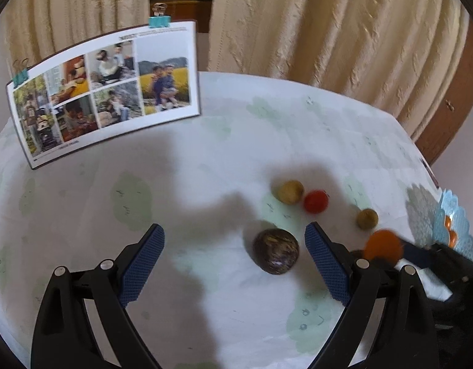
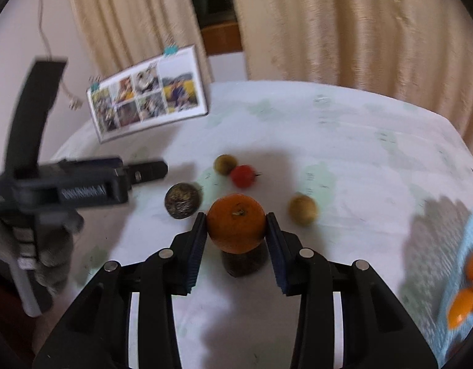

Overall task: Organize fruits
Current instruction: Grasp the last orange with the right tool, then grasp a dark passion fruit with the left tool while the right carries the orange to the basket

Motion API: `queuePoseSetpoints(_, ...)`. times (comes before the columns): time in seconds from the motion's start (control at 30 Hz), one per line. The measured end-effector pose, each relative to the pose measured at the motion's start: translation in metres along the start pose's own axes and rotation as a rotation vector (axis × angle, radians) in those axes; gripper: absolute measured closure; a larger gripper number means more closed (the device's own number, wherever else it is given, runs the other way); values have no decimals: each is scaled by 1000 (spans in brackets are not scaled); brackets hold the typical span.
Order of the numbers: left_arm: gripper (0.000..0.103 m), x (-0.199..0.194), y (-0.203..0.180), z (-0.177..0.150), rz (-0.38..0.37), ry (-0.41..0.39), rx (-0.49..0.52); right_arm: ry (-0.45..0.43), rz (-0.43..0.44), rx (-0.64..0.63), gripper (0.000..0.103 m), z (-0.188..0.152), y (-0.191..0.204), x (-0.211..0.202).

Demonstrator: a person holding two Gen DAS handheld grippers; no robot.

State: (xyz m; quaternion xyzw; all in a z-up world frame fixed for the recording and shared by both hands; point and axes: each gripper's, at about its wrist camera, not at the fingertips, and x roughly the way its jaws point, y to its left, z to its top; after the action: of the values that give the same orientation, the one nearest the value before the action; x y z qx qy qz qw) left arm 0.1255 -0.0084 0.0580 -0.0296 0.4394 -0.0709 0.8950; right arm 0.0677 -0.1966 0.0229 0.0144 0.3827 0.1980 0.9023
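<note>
An orange (image 2: 236, 223) sits clamped between the jaws of the right gripper (image 2: 236, 230), held above the middle of the table (image 2: 344, 141). The left gripper (image 1: 234, 240) hangs nearby, jaws wide apart, over a dark mottled fruit (image 1: 276, 251). Two yellowish fruits (image 1: 288, 191) and a red one (image 1: 315, 201) lie beyond; a blue basket (image 2: 470, 246) holding oranges stands at the right edge.
</note>
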Motion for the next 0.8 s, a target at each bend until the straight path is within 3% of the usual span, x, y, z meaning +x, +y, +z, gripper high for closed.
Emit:
queuePoseSetpoints(0.23, 12, 19, -27, -16, 17, 36, 97, -76, -26, 98, 63, -12, -19, -37)
queuePoseSetpoints(0.43, 35, 34, -29, -22, 21, 81, 105, -103, -41, 141, 63, -26, -28, -54)
queuePoseSetpoints(0.6, 44, 38, -31, -23, 15, 82, 117, -111, -43, 165, 63, -33, -32, -60)
queuePoseSetpoints(0.67, 57, 37, -33, -24, 10, 78, 129, -117, -44, 175, 63, -35, -35, -64)
queuePoseSetpoints(0.8, 60, 36, -32, -22, 4, 81, 129, -133, -44, 198, 63, -40, -39, -74)
